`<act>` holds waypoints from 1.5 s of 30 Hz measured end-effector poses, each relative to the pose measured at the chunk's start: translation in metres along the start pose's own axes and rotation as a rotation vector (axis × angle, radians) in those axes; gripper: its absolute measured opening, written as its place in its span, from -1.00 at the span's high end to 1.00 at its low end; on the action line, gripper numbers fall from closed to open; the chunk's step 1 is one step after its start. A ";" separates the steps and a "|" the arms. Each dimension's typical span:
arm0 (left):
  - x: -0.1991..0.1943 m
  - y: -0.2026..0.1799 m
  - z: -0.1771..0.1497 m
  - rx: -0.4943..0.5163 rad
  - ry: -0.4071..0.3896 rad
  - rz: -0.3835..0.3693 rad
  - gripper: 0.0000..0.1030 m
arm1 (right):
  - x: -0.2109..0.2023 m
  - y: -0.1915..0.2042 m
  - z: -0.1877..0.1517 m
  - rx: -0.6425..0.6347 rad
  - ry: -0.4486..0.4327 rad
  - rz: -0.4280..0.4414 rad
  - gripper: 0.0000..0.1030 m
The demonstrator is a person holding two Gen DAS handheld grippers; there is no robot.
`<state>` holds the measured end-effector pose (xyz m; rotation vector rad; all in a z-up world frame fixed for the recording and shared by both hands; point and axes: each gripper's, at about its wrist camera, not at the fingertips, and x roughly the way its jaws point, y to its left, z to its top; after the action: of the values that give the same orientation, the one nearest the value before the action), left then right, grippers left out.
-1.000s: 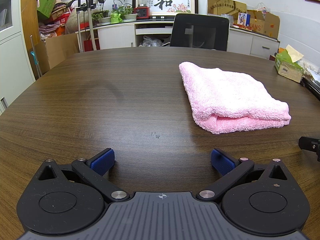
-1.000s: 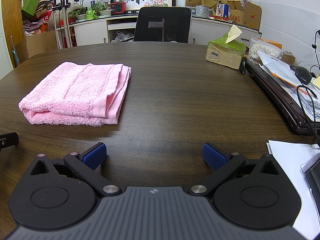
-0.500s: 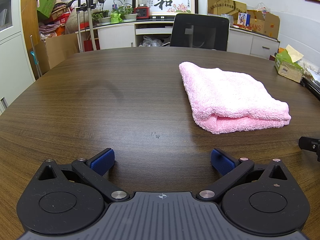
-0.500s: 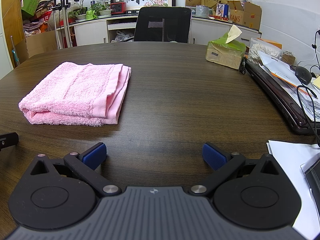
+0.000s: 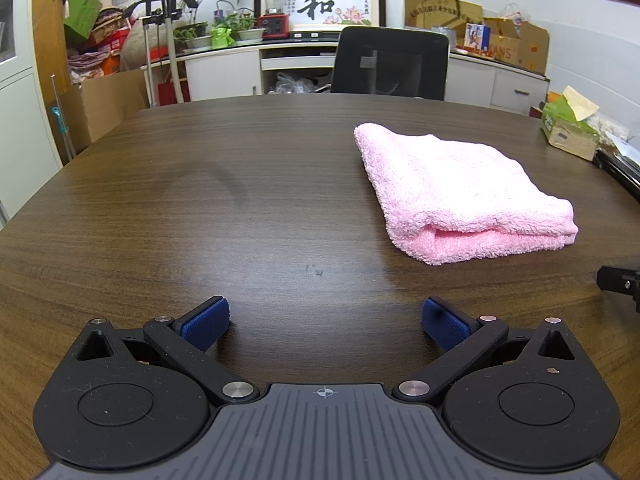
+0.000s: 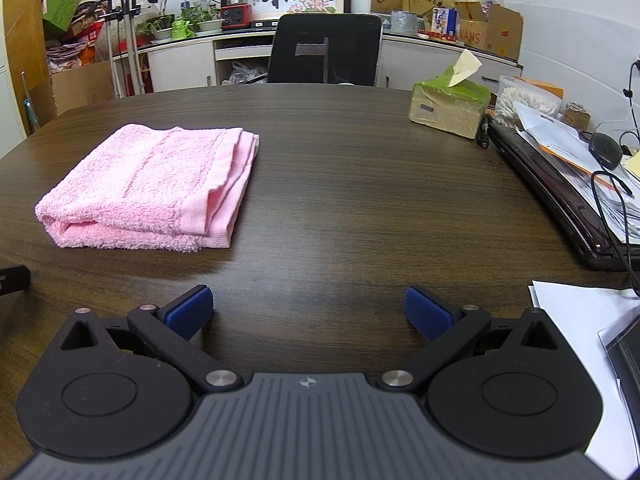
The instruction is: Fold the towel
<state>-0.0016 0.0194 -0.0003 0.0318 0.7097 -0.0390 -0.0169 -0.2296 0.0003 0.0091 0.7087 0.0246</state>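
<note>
Lying folded on the dark wooden surface [image 5: 200, 200], the pink towel [image 5: 452, 184] sits at two o'clock from the left claw [image 5: 325, 322] and ten o'clock from the right claw [image 6: 309, 310]. Both claws hang spread wide, gripping nothing, well apart from the towel.

The left gripper [image 5: 325, 322] fills the lower part of its frame: a black body with two round discs, a grey ribbed plate with a small cross mark, silver screws, and blue textured pads [image 5: 205, 323]. The right gripper [image 6: 308, 313] looks the same.
</note>
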 end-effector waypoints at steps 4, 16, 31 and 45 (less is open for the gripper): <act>0.006 0.005 0.003 -0.001 0.000 0.001 -1.00 | -0.001 -0.007 -0.001 0.018 -0.002 -0.026 -0.99; 0.009 0.034 0.005 -0.027 0.000 0.028 -1.00 | -0.004 -0.036 -0.004 0.061 -0.002 -0.078 -0.99; 0.008 0.062 0.006 -0.045 0.005 0.046 -1.00 | -0.006 -0.057 -0.008 0.074 -0.002 -0.092 -1.00; 0.006 0.079 0.004 -0.063 0.004 0.068 -1.00 | -0.007 -0.058 -0.008 0.069 -0.001 -0.084 -1.00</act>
<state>0.0096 0.0976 -0.0001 -0.0039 0.7128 0.0486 -0.0259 -0.2875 -0.0019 0.0450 0.7083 -0.0804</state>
